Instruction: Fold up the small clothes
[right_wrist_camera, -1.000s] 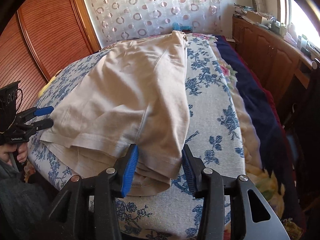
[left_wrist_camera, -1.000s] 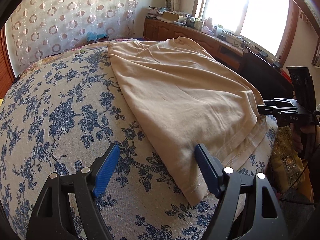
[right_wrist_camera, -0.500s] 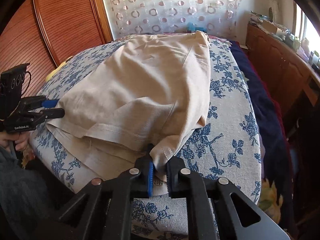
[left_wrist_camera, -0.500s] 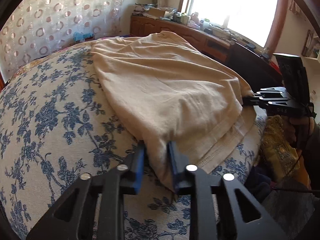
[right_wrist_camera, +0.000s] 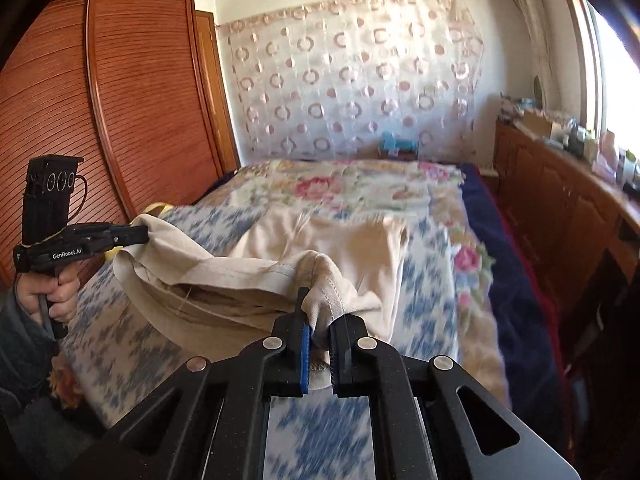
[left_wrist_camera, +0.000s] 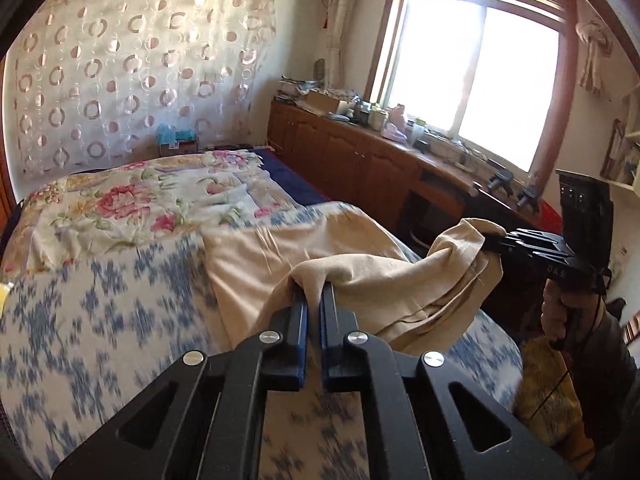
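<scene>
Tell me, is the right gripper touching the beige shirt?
Touching. The right wrist view shows the right gripper with its fingers pinched on a bunched corner of the beige shirt, lifting it above the bed.

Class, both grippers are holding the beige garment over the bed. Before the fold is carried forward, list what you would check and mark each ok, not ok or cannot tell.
1. Left gripper shut on the beige garment: ok, cloth sits between its fingers.
2. Right gripper shut on the hem corner: ok.
3. Near edge lifted off the blue floral bedspread: ok.
4. Edge between the grippers taut: not ok, it sags and bunches.
5. Far end of the garment lying flat: cannot tell, the picture is blurred.
6. Both layers caught in each grip: cannot tell.
</scene>
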Demonstrator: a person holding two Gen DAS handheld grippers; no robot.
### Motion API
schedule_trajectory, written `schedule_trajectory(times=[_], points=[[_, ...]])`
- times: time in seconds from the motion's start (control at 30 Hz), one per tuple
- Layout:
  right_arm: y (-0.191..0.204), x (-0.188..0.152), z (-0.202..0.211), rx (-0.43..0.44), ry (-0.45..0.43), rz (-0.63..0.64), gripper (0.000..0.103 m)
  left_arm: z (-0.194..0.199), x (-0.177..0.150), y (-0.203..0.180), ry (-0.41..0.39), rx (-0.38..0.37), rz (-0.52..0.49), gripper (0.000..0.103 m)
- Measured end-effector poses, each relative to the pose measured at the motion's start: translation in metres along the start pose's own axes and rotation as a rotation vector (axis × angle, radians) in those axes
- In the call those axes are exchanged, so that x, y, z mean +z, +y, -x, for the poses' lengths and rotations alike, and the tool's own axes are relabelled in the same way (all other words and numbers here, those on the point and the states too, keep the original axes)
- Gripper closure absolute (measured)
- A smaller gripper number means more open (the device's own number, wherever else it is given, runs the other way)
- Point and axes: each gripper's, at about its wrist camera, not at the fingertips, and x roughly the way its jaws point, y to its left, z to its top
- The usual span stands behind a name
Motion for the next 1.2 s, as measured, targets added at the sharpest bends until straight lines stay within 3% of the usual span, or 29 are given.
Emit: schedule_trajectory(times=[0.2,0.4,0.43,0.47,0.53,0.6,0.63,0.7,0.93,1.2], points=[[-0.024,0.042,-0.077,-0.016,0.029,-0.014,0.096,-0.062,0.035,0.043,0.053,0.073,0.040,0.097],[-0.039,0.059,-0.144,-0.020,0.093,-0.049,0.096,-0.107,0.040,0.071,0.111,0.099,0.079,0.097],[-0.044,0.061,-0.151,-0.023,0.103,-0.068,0.092,-0.112,0.040,0.074,0.124,0.091,0.083,0.095],[-0.049,0.062,-0.153,-0.024,0.107,-0.085,0.089,-0.114,0.040,0.077,0.127,0.086,0.090,0.091],[-0.051,0.064,-0.157,-0.035,0.098,-0.095,0.074,-0.113,0.039,0.081,0.111,0.091,0.088,0.061],[-0.049,0.064,-0.152,-0.055,0.083,-0.087,0.064,-0.111,0.039,0.085,0.088,0.079,0.086,0.046],[-0.049,0.064,-0.150,-0.065,0.081,-0.077,0.059,-0.113,0.039,0.085,0.103,0.083,0.088,0.032],[-0.046,0.059,-0.138,-0.099,0.088,-0.069,0.056,-0.116,0.032,0.085,0.147,0.088,0.074,0.030],[-0.025,0.044,-0.105,-0.057,0.120,0.006,0.045,-0.118,0.008,0.076,0.230,0.080,-0.013,0.030],[-0.019,0.047,-0.139,-0.036,0.216,0.051,0.043,-0.151,0.019,0.081,0.257,0.103,-0.002,0.030]])
